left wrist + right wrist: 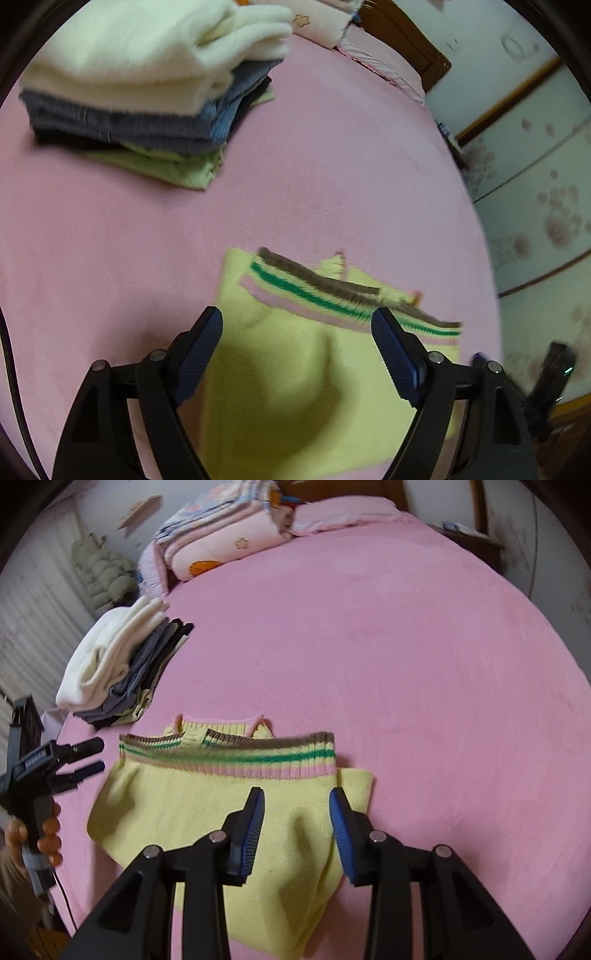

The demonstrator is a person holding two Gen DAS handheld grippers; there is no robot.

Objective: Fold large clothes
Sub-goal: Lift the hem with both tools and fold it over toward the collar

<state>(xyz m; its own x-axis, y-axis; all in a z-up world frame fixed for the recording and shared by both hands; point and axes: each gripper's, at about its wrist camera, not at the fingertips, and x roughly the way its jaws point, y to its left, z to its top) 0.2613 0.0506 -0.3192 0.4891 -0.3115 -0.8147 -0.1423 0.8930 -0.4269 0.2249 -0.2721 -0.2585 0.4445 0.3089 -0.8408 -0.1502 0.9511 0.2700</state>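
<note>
Both tongs spread above a folded yellow sweater on the pink bed

The left gripper (297, 326) gapes wide and the right gripper (297, 805) stands partly apart — neither pinches anything. The sweater (229, 812) lies folded under both, striped hem on top, near the stack of folded clothes (140, 99) — a hand (50, 836) grips the left tool.

Folded sweater (221, 812) on the bed (406, 664), clothes stack (118, 668) behind-left.
</note>
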